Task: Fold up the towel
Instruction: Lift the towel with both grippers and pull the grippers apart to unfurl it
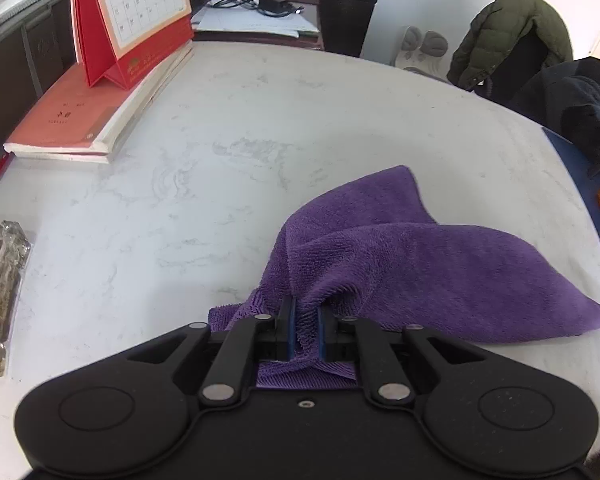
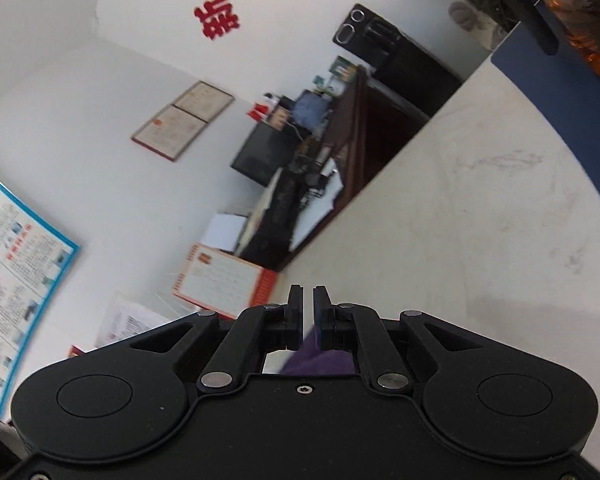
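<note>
Purple towel (image 1: pixel 420 264) between fingers (image 1: pixel 286 328), white table (image 1: pixel 220 140)

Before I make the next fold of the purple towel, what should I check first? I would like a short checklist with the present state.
1. The purple towel sits between the pads of the left tool: ok.
2. The left tool grips it firmly: cannot tell.
3. The right tool is empty, jaws narrowly apart: ok.
4. The towel lies flat: not ok, it is bunched and draped.
5. The table is bare beyond the towel: ok.
6. The red calendar stands apart from the towel: ok.
</note>
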Available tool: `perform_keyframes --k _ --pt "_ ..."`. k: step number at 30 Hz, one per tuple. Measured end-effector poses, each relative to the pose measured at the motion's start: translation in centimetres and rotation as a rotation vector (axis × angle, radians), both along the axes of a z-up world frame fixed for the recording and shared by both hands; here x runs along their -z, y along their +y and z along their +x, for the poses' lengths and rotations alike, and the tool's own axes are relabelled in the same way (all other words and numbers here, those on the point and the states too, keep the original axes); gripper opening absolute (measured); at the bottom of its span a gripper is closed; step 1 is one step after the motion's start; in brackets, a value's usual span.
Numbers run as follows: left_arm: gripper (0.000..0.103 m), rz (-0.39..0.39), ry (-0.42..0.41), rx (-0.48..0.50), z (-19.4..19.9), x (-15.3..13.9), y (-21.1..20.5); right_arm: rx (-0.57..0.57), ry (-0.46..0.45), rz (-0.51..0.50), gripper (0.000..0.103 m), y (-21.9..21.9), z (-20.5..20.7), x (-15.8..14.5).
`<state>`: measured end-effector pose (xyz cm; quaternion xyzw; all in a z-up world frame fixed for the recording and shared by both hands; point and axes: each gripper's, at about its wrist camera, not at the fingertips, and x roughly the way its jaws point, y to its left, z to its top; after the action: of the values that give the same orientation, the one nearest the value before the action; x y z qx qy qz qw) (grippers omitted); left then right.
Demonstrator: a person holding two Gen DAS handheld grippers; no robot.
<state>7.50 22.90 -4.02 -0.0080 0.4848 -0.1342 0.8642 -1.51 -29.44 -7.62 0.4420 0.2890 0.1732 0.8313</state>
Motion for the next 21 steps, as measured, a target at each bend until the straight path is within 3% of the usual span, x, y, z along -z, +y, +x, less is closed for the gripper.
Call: perform_keyframes --k 1,4,6,10,15,17,21 --pt "0.019 -0.010 -0.008 -0.002 -0.3 -0.7 0.4 -0.010 0.006 -0.026 0.025 0.6 0.2 -0.2" --pt "0.024 -0.042 -0.047 -0.012 -0.6 -3.3 1.6 -0.079 -0.007 -0.116 0.043 3.2 1.9 -1.4" --pt "0.032 -0.062 -0.080 -0.016 -0.7 -5.2 2.4 -0.132 -0.026 -0.186 0.050 5.0 3.1 -2.3" --pt "0.034 -0.037 -0.124 0.038 1.3 -6.6 1.4 -0.309 -0.069 -0.368 0.060 9.8 5.4 -3.7" --pt "0.034 0.013 -0.038 0.211 7.1 -2.4 -3.4 -0.578 -0.104 -0.660 0.065 17.8 8.5 -3.1" --pt "0.034 0.061 -0.008 0.299 9.3 -0.5 -5.6 -0.663 -0.105 -0.720 0.065 20.0 9.7 -2.2" --pt "0.035 0.084 0.061 0.429 12.5 2.1 -7.8 -0.735 -0.075 -0.796 0.069 21.5 10.9 -0.7"
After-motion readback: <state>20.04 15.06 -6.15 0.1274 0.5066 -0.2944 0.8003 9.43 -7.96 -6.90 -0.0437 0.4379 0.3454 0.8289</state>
